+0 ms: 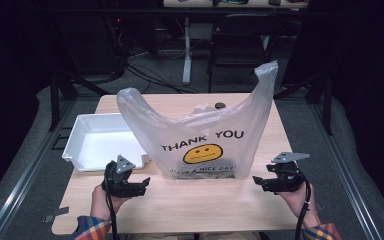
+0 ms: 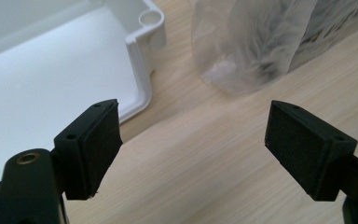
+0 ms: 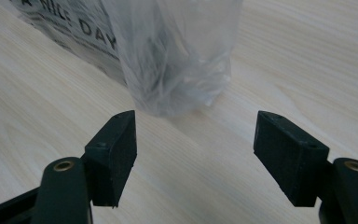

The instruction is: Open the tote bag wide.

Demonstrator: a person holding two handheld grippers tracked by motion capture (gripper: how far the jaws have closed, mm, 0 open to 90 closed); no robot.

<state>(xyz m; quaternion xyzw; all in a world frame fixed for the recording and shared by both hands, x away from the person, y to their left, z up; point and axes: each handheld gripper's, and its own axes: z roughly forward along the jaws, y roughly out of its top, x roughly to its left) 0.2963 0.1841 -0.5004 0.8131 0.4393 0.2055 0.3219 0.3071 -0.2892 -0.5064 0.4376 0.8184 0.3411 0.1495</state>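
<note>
Both hands sit low at the near edge of the pale wood-grain table [image 1: 190,205], plaid cuffs showing, each tilting its tool inward toward the bag between them. The left gripper [image 1: 139,186] stands with jaws wide apart and holds nothing; the right gripper [image 1: 261,183] is likewise spread and empty. The thin, crinkled, translucent plastic bag [image 1: 205,135], printed THANK YOU over a yellow smiley, stands mid-table with two handles raised. A smooth white rectangular plastic tray [image 1: 82,122] lies just left of it
</note>
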